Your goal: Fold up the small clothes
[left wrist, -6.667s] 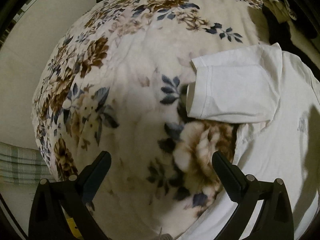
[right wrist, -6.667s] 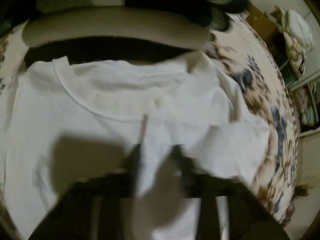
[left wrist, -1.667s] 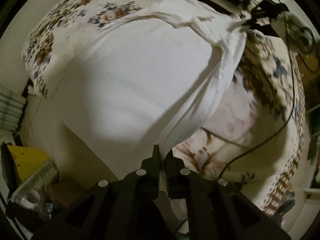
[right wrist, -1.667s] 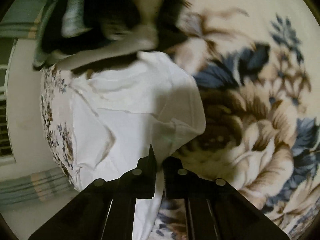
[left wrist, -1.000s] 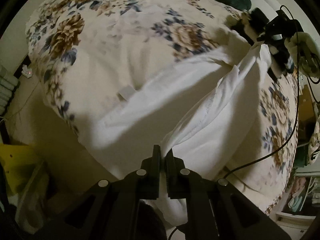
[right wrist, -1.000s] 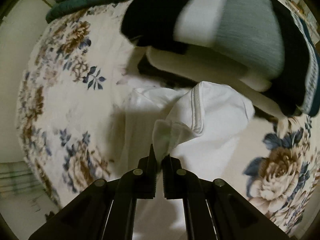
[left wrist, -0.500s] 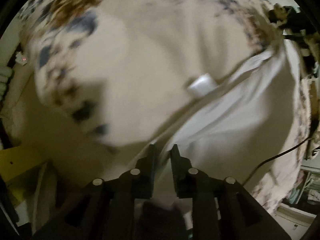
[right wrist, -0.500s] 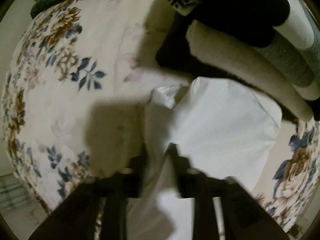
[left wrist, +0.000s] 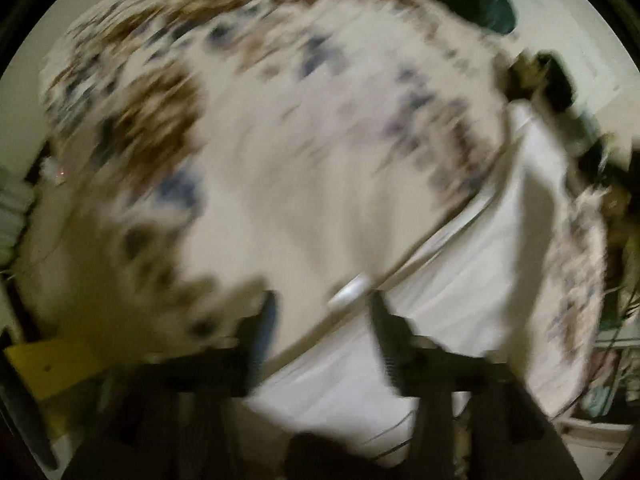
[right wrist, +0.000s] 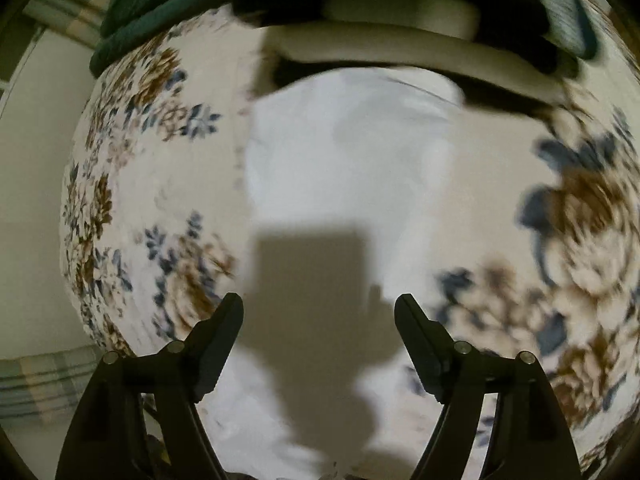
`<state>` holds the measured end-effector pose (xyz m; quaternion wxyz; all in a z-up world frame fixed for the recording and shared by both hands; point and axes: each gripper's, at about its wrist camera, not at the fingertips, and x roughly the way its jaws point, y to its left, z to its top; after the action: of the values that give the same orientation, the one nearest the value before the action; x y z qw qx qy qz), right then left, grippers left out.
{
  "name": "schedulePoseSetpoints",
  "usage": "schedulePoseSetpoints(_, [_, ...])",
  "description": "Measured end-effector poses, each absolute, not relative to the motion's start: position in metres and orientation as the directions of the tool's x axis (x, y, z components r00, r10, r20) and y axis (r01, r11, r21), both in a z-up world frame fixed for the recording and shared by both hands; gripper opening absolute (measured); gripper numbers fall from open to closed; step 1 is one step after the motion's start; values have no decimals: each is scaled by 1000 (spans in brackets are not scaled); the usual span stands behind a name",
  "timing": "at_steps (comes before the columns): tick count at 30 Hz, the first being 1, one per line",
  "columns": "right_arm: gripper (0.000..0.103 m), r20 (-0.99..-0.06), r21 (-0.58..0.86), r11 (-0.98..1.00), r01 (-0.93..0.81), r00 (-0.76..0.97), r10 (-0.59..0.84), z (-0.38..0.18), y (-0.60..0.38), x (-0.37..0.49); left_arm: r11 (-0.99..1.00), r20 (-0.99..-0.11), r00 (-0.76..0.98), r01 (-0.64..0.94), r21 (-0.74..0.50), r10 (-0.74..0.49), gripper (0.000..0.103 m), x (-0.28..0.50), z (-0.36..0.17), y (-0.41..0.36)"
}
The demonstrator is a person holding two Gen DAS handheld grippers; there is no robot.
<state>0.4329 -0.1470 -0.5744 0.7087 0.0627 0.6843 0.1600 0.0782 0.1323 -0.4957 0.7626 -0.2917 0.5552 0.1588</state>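
Note:
A white T-shirt lies folded lengthwise on the floral blanket. In the right wrist view it runs from under my gripper up to the stacked clothes. My right gripper is open and empty just above it, casting a shadow on the cloth. In the blurred left wrist view the shirt stretches along the right side, its long edge and a small white tag between the jaws. My left gripper is open and holds nothing.
A stack of folded clothes and a dark green blanket lie at the far end of the bed. A yellow object sits off the bed's lower left edge. The other gripper and cables show at far right.
Both grippers held the shirt's ends shut and laid it down folded on the blanket. Both have since opened and let the cloth go; the views are still moving.

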Motion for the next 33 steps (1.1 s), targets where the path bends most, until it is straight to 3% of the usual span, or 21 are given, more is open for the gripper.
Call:
schedulePoseSetpoints(5, [80, -939, 342, 939, -23, 7, 342, -602, -211, 429, 776, -877, 442, -479, -410, -191, 62, 201, -480, 110])
schedulePoseSetpoints(13, [80, -838, 545, 820, 175, 82, 539, -633, -279, 471, 873, -863, 432, -273, -403, -264, 62, 380, -491, 64])
schedulePoseSetpoints(18, [80, -801, 599, 779, 185, 117, 588, -654, -281, 513, 884, -871, 356, -196, -425, -340, 62, 458, -540, 49])
schedulePoseSetpoints(20, [80, -796, 605, 774, 187, 116, 594, -663, -276, 526, 875, -867, 329, -184, -447, -374, 54, 475, -560, 48])
schedulePoseSetpoints(21, [80, -798, 602, 775, 194, 115, 591, -667, -273, 529, 871, -858, 331, -167, -462, -391, 20, 480, -565, 49])
schedulePoseSetpoints(22, [80, -801, 598, 775, 204, 115, 588, -670, -271, 532, 874, -861, 319, -158, -460, -396, 4, 484, -569, 51])
schedulePoseSetpoints(33, [79, -836, 547, 783, 297, 149, 528, -686, -254, 528, 884, -860, 242, -15, -467, -450, 4, 508, -575, 81])
